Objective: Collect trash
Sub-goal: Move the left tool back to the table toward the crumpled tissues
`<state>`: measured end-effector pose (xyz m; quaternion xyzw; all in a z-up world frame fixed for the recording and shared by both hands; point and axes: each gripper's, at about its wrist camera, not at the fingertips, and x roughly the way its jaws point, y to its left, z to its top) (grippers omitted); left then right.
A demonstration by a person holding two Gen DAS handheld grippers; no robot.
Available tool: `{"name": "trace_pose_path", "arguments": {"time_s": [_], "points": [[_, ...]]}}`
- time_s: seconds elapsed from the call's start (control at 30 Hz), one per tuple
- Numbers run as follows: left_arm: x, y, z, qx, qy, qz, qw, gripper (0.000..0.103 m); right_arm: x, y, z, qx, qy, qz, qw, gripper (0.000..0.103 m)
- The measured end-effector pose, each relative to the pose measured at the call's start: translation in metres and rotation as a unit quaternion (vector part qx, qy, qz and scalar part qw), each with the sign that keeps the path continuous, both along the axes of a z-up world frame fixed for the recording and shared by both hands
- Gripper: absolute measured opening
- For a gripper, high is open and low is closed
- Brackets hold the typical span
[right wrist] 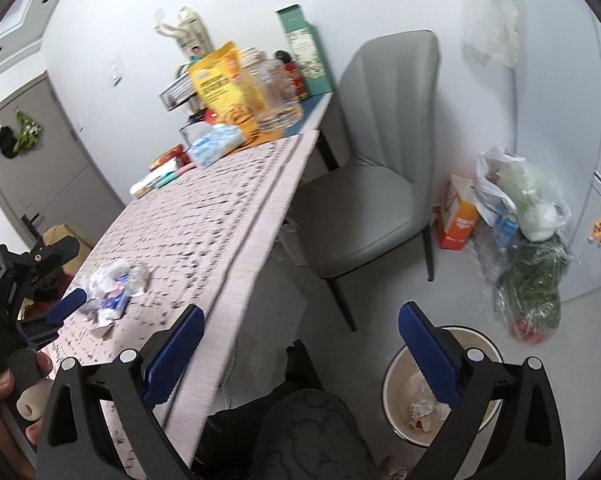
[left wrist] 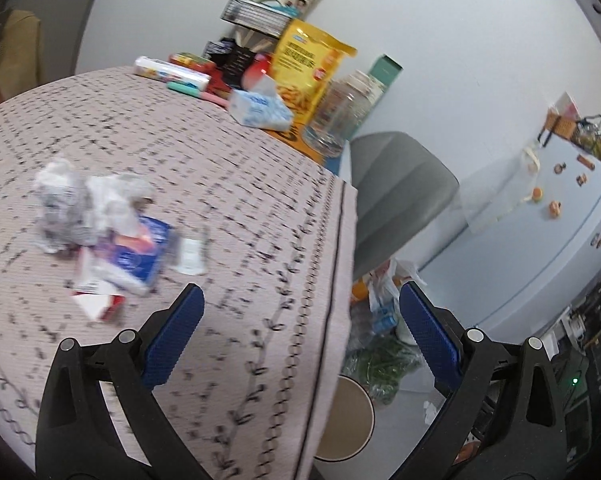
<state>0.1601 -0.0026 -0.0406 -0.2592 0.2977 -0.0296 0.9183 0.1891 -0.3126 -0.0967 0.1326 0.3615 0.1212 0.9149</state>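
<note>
A pile of trash (left wrist: 100,232) lies on the patterned tablecloth (left wrist: 220,184): crumpled white paper (left wrist: 60,196), a blue wrapper (left wrist: 140,256) and a red-and-white carton (left wrist: 100,304). My left gripper (left wrist: 300,312) is open and empty, above the table to the right of the pile. The pile also shows in the right wrist view (right wrist: 114,292), with one blue fingertip (right wrist: 66,306) of the left gripper beside it. My right gripper (right wrist: 300,336) is open and empty, off the table edge, over the floor. A round bin (right wrist: 396,380) below it holds crumpled trash (right wrist: 424,408).
Groceries stand at the table's far end: a yellow snack bag (left wrist: 308,64), glass jar (left wrist: 344,108), tissue pack (left wrist: 260,108). A grey chair (right wrist: 372,184) stands by the table. Plastic bags (right wrist: 528,240) and an orange box (right wrist: 458,216) lie on the floor by the fridge (left wrist: 540,232).
</note>
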Motion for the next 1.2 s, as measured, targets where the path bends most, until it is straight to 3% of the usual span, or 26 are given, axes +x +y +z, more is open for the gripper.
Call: {"name": "trace_pose_path", "arguments": {"time_s": [0.4, 0.73, 0.97, 1.2], "points": [[-0.046, 0.076, -0.009, -0.008, 0.002, 0.078, 0.997, 0.097, -0.007, 0.073, 0.006, -0.006, -0.009, 0.065, 0.998, 0.095], [-0.072, 0.118, -0.031, -0.028, 0.018, 0.109, 0.9934, 0.097, -0.014, 0.117, 0.006, -0.012, -0.014, 0.12, 0.993, 0.095], [-0.07, 0.13, -0.042, -0.035, 0.026, 0.121, 0.9917, 0.097, -0.016, 0.133, 0.002, -0.002, -0.013, 0.14, 0.99, 0.095], [-0.046, 0.14, -0.046, -0.043, 0.023, 0.126, 0.9908, 0.097, -0.007, 0.14, -0.002, -0.002, -0.003, 0.146, 0.989, 0.088]]}}
